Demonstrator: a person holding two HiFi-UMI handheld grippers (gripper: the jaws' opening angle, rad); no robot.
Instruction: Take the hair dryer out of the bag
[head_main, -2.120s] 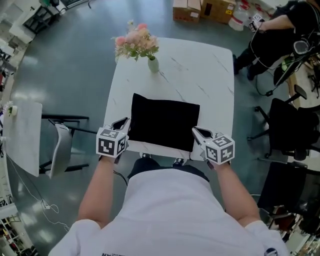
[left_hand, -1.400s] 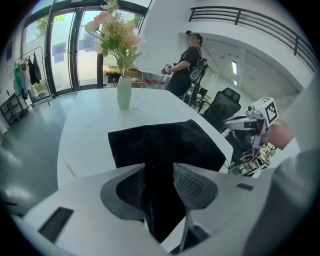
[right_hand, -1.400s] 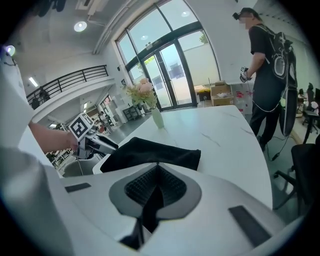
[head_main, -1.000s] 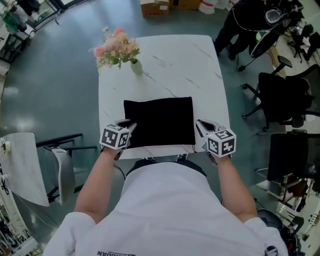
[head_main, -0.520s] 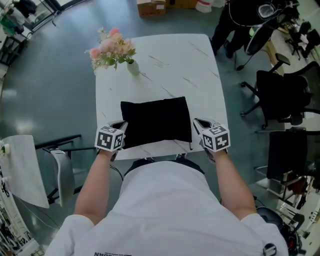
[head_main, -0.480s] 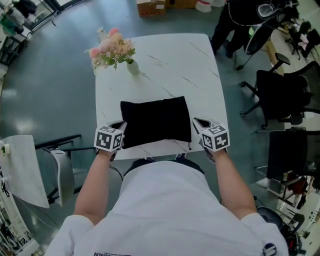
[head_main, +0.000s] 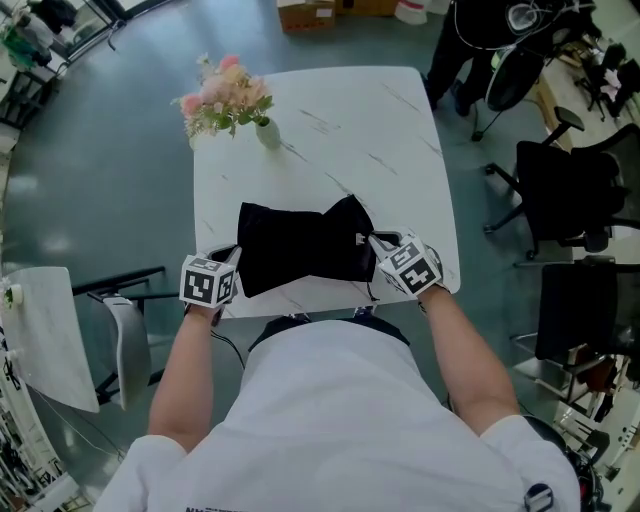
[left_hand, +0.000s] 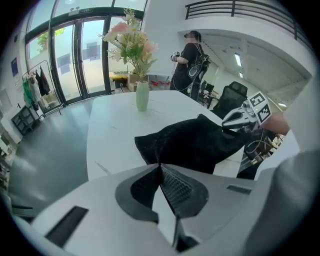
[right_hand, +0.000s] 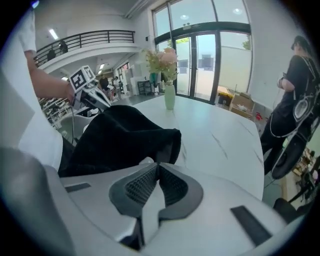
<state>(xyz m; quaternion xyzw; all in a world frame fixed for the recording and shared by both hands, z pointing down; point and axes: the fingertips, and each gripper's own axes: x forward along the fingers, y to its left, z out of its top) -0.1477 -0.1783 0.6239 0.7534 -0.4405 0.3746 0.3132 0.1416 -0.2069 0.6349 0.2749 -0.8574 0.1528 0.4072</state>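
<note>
Nothing can be read for certain: the cubes on the left gripper (head_main: 230, 254) and right gripper (head_main: 367, 239) show only square black-and-white patterns, and possible print low on the white shirt (head_main: 330, 420) is illegible.

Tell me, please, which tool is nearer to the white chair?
Left. The left tool is at the bag's left corner, on the side towards the chair; the right tool is at the bag's right edge, farther off.
</note>
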